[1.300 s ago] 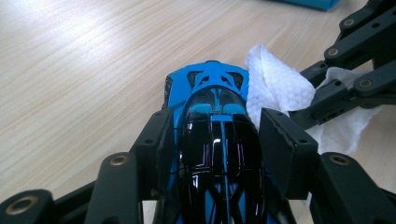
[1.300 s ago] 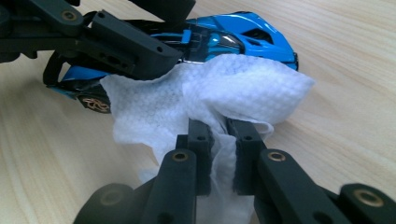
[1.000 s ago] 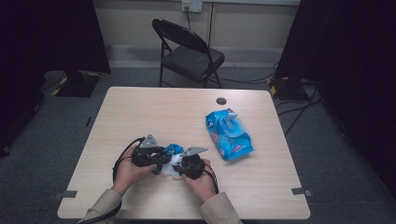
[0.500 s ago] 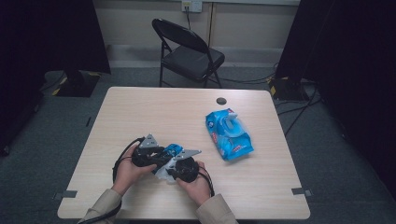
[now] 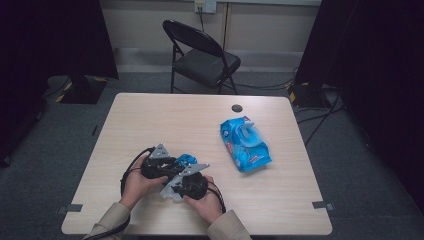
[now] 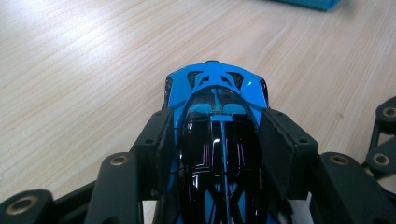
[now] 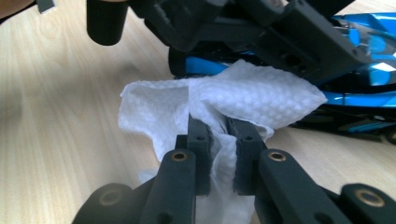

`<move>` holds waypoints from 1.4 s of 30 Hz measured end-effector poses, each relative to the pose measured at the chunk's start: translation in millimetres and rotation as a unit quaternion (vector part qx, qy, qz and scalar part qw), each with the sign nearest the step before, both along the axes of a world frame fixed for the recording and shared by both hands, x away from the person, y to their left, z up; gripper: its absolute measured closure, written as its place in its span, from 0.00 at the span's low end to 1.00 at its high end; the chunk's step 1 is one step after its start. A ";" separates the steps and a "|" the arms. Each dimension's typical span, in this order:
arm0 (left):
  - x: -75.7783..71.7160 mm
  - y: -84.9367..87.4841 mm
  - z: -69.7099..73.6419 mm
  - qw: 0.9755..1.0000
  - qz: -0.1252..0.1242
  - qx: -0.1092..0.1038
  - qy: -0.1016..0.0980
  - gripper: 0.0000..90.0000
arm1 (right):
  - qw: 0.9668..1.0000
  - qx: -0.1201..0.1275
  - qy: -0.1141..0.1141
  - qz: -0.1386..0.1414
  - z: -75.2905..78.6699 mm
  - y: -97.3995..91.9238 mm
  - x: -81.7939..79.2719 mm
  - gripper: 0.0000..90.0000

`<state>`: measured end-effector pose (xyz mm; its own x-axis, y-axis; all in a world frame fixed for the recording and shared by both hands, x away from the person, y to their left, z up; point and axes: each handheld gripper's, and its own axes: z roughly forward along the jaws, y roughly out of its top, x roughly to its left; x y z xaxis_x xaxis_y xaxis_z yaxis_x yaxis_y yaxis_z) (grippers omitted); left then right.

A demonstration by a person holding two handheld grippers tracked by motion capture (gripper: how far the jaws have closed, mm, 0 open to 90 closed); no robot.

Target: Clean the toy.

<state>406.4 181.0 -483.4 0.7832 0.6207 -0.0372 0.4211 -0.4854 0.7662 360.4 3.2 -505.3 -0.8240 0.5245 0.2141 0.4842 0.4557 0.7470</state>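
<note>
1. The left gripper (image 6: 217,154) clamped a blue and black toy car (image 6: 215,121), one jaw pressed against each flank and the car's nose poking out past the jaw tips.
2. From above, that car (image 5: 186,161) sat low over the wooden table (image 5: 165,120), near the front edge and well left of the blue wipes pack (image 5: 245,144).
3. The left gripper (image 5: 170,165) was held in the person's left hand (image 5: 134,181), its grey plate tilted up.
4. The right gripper (image 7: 218,128) had its jaws squeezed onto a white wipe (image 7: 243,100), a fold of it bunched between the pads.
5. The wipe fanned out beyond the jaw tips and lay against the car's side (image 7: 359,100), just under the other gripper's black body.
6. In the high view the right gripper (image 5: 176,186) sat just on the near side of the car, held by the right hand (image 5: 207,202), with the wipe (image 5: 169,191) peeking out white beneath it.
7. The wipes pack lay flat, well apart from both hands, with a small black disc (image 5: 237,108) on the table beyond it.
8. A folding chair (image 5: 202,55) stood on the floor past the far edge of the table.
</note>
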 end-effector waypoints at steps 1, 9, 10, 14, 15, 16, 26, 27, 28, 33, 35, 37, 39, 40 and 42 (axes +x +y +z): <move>-0.1 -0.1 -0.1 1.000 0.001 -0.002 0.002 0.52 | 1.000 0.001 0.001 0.001 -0.1 0.4 -0.4 0.91; 0.0 0.3 -0.3 1.000 0.000 -0.001 0.000 0.52 | 1.000 0.003 -0.001 0.022 -0.2 8.6 -5.3 0.89; 0.0 0.4 -0.3 1.000 0.000 -0.001 0.000 0.52 | 1.000 0.005 0.000 0.022 -0.3 8.6 -5.5 0.89; 0.1 0.5 -0.3 1.000 0.000 -0.002 0.000 0.52 | 1.000 0.016 0.006 0.026 0.1 7.3 -5.4 0.89; 0.1 0.4 -0.3 1.000 0.000 -0.002 0.000 0.52 | 0.999 0.016 0.005 0.029 0.6 7.4 -5.8 0.89; 0.2 0.5 -0.3 1.000 0.000 -0.002 0.000 0.52 | 0.999 0.017 0.004 0.032 1.0 7.7 -6.2 0.89; -0.2 0.4 -0.8 1.000 -0.001 -0.002 -0.002 0.52 | 0.999 0.006 -0.004 0.048 8.9 8.5 -10.4 0.83; -0.5 0.1 -1.0 1.000 0.001 -0.005 -0.002 0.52 | 0.999 0.005 -0.005 0.050 9.3 7.6 -10.2 0.82; -0.4 0.2 -1.0 1.000 0.001 -0.005 -0.002 0.52 | 0.999 0.004 -0.005 0.050 9.9 6.5 -10.1 0.80; -0.2 -0.4 -1.1 1.000 0.001 -0.004 -0.004 0.52 | 0.999 0.006 -0.006 0.040 12.1 2.2 -8.6 0.67; 0.0 -0.8 -1.1 1.000 0.004 -0.005 -0.004 0.52 | 0.999 0.009 -0.007 0.035 13.8 0.3 -8.1 0.61; 0.2 -1.1 -1.2 1.000 0.003 -0.004 -0.006 0.52 | 0.999 0.013 -0.009 0.030 16.5 -2.0 -7.3 0.59; 0.4 -1.2 -0.6 1.000 0.004 -0.007 -0.004 0.51 | 0.999 0.015 -0.011 0.027 19.6 -4.6 -6.4 0.55; 0.2 -1.2 0.1 1.000 0.006 -0.011 -0.003 0.51 | 0.999 0.016 -0.011 0.025 20.9 -6.0 -5.7 0.54; 0.4 0.5 3.1 1.000 0.009 -0.018 -0.008 0.51 | 1.000 0.018 -0.012 0.023 23.7 -9.3 -4.7 0.51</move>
<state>406.9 181.5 -480.2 0.7730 0.6327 -0.0468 0.4164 -0.4503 0.7899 355.6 -6.1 -481.6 -0.8519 0.4788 0.2123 0.4457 0.4497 0.7740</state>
